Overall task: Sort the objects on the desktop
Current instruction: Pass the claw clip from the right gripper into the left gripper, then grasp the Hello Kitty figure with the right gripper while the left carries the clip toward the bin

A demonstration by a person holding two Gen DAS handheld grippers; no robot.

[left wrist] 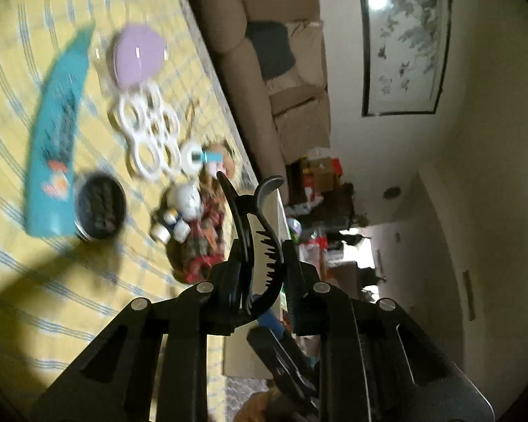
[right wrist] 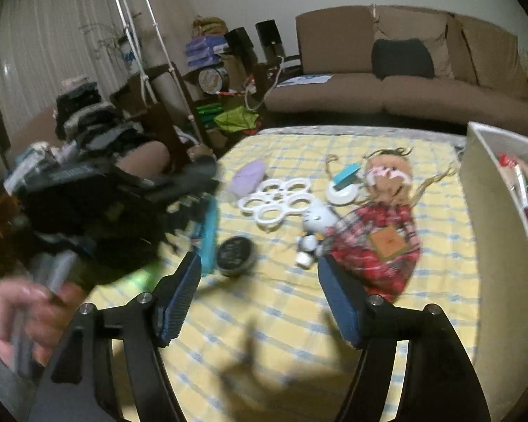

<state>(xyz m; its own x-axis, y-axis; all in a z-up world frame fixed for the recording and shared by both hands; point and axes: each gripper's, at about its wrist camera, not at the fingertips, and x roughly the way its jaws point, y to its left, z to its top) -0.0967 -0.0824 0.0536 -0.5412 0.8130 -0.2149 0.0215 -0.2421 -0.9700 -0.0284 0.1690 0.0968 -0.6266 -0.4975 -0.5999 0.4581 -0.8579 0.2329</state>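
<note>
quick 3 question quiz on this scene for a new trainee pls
1. True or false: the left gripper holds a black hair claw clip.
2. What stands at the right edge of the table? A) white storage box B) a kettle C) a laptop
3. Fill in: the right gripper's jaws are ____.

Key: 1 true; 2 A; 3 open, with nothing between them.
</note>
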